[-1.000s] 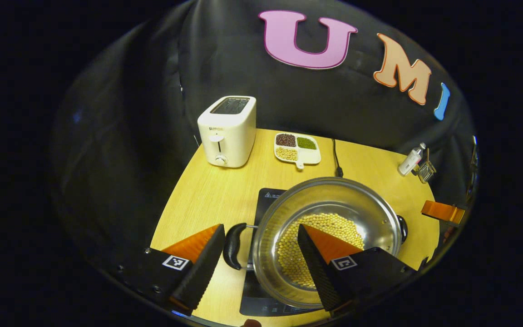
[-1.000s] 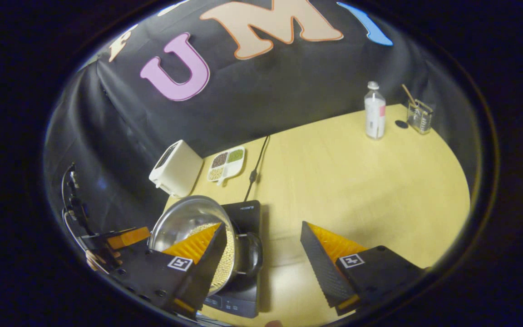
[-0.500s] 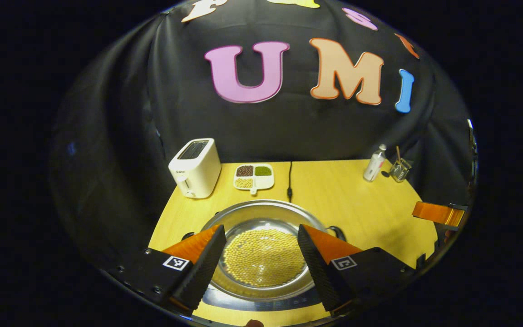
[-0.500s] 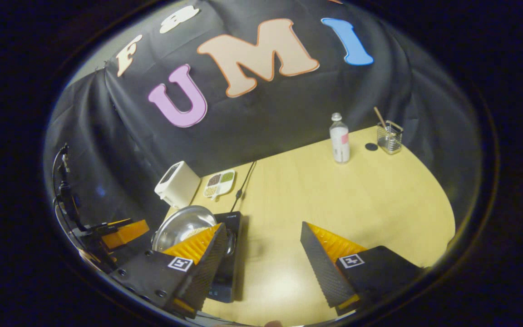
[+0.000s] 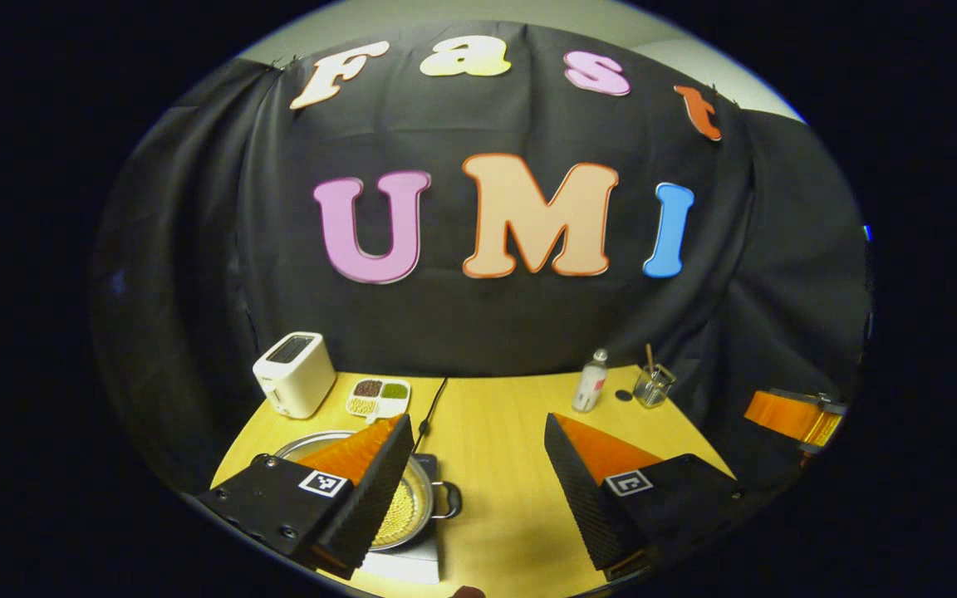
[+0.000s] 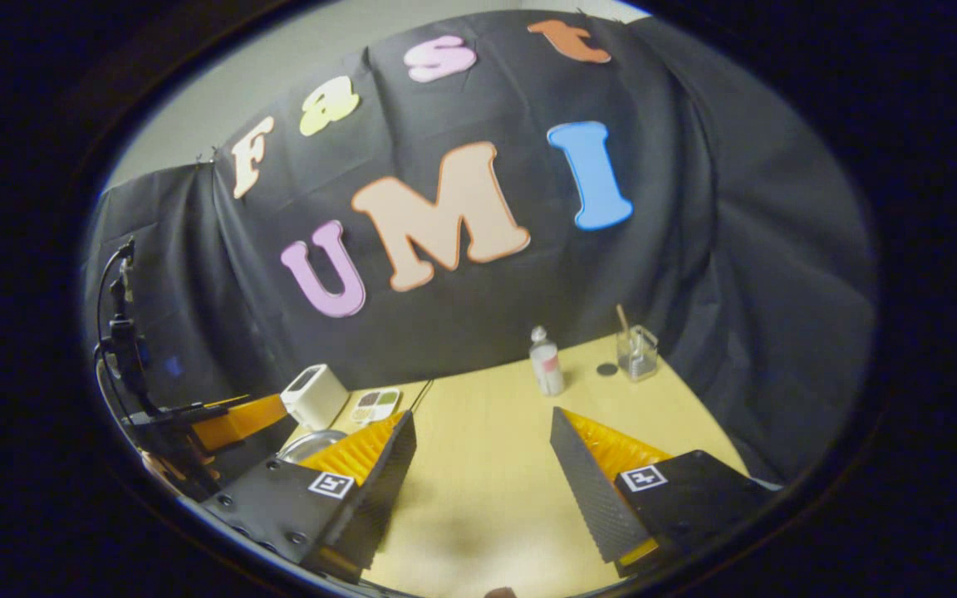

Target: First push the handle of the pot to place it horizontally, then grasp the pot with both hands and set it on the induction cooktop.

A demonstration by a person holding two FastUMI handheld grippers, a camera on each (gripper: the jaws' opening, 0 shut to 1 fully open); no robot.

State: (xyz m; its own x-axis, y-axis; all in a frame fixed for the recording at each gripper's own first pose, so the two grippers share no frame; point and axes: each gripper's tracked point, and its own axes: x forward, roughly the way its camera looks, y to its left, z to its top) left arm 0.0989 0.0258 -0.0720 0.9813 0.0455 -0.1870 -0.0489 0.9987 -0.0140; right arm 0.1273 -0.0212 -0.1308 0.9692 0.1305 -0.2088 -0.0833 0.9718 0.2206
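The steel pot [image 5: 409, 508] holds yellow beans and sits on the black induction cooktop [image 5: 405, 566] at the lower left of the left gripper view. One dark side handle [image 5: 450, 498] points right; my own left finger hides much of the pot. My left gripper [image 5: 474, 423] hangs open above the table, back from the pot, with nothing between its fingers. In the right gripper view a sliver of the pot's rim [image 6: 306, 445] peeks out behind the left finger. My right gripper [image 6: 483, 415] is open over bare table. The other gripper [image 6: 229, 420] shows at the left there.
A white toaster [image 5: 294, 384] and a divided dish of beans [image 5: 377, 398] stand at the back left, with a black cable [image 5: 429, 407] beside them. A small bottle [image 5: 590, 390] and a glass holder [image 5: 653, 386] stand at the back right. The yellow table [image 5: 495, 498] spreads between.
Both grippers have drawn back and tilted up, away from the pot. The pot stays on the cooktop and now looks small and low in both views.
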